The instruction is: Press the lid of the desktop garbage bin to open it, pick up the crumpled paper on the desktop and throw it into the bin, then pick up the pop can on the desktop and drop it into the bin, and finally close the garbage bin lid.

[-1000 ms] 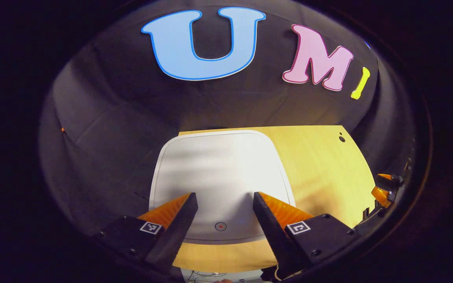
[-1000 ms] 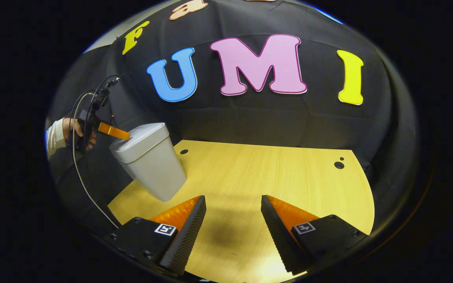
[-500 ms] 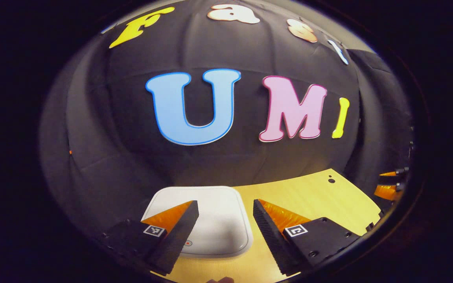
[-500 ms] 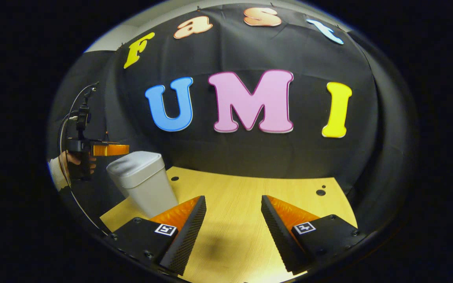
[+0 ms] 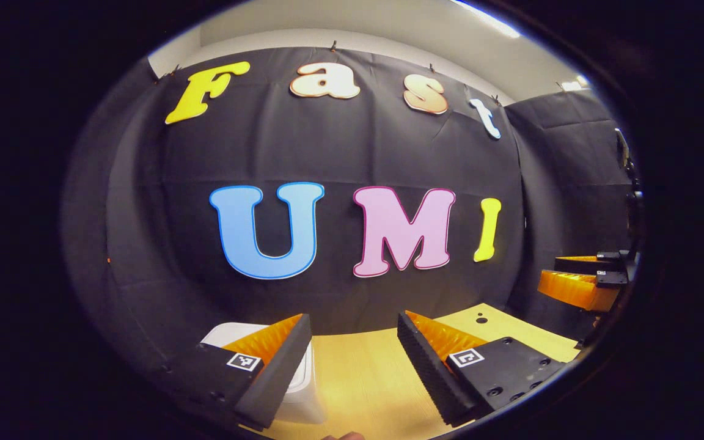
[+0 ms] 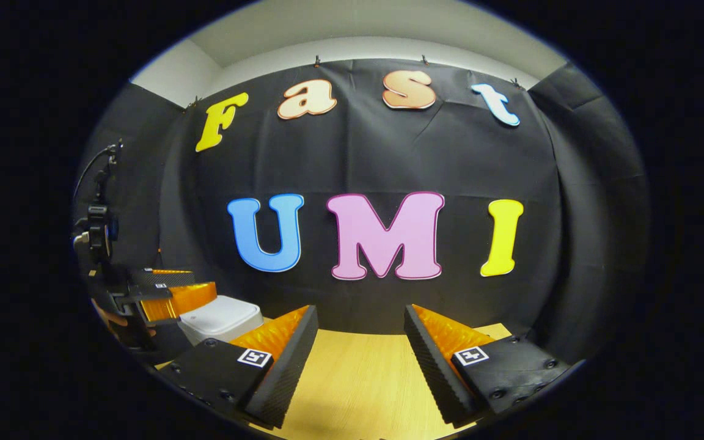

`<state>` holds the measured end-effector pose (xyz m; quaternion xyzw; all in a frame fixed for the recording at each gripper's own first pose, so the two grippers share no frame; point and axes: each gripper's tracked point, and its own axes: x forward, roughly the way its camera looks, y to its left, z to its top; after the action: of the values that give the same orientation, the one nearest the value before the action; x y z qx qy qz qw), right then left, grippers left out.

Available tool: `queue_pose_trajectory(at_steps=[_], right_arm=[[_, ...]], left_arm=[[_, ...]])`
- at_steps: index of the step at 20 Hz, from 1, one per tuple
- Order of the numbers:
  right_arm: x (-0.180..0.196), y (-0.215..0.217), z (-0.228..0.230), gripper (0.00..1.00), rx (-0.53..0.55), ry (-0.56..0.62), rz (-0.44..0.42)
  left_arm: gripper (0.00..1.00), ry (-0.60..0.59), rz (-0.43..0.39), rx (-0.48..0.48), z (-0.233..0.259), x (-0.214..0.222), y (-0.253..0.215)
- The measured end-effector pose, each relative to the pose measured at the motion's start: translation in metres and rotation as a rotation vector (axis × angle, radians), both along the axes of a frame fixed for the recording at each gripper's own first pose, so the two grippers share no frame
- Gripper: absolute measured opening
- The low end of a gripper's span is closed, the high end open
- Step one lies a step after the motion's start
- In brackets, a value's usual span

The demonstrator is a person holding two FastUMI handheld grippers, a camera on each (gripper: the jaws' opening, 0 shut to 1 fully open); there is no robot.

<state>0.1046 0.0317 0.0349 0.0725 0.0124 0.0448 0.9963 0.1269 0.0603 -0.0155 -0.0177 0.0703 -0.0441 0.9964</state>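
Note:
The white desktop bin stands at the left end of the wooden table, its lid lying flat and shut. In the left gripper view the bin sits low, partly behind one of my fingers. My left gripper is open with nothing between its fingers and is level with the bin's top, pointing at the booth wall. In the right gripper view that left gripper hovers just left of and above the lid. My right gripper is open and empty over the table's middle.
The black cloth wall rises close behind the table's far edge. In the left gripper view the right gripper floats at the far right, above the table's right end. A small hole marks the tabletop there.
Both grippers have lifted and tilted up toward the wall. The left one has come off the bin lid, so the bin has dropped to the bottom of both views. Both stayed open.

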Motion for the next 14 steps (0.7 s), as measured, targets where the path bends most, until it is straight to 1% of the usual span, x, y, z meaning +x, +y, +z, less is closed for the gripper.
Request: queue_pose_trajectory(at_steps=[2,3,4,5,8,9,14], right_arm=[[-0.006,-0.003,0.010,0.92,-0.032,-0.035,-0.035],[-0.009,-0.003,0.012,0.92,-0.043,-0.047,-0.044],[-0.011,0.000,0.014,0.81,-0.049,-0.050,-0.051],[-0.015,0.004,0.014,0.92,-0.049,-0.051,-0.053],[-0.021,0.011,0.014,0.94,-0.045,-0.051,-0.052],[-0.022,0.014,0.015,0.95,-0.041,-0.054,-0.051],[-0.022,0.024,0.015,0.95,-0.032,-0.064,-0.044]], left_arm=[[0.96,-0.021,-0.016,-0.015,0.007,-0.009,-0.009],[0.96,-0.031,-0.008,-0.024,0.009,-0.012,-0.007],[0.95,-0.036,-0.007,-0.030,0.013,-0.015,-0.007],[0.96,-0.042,0.004,-0.036,0.013,-0.029,-0.004],[0.96,-0.050,0.016,-0.044,0.015,-0.034,-0.001],[0.96,-0.054,0.006,-0.047,0.016,-0.036,-0.002],[0.96,-0.082,-0.008,-0.035,0.018,-0.047,0.002]])
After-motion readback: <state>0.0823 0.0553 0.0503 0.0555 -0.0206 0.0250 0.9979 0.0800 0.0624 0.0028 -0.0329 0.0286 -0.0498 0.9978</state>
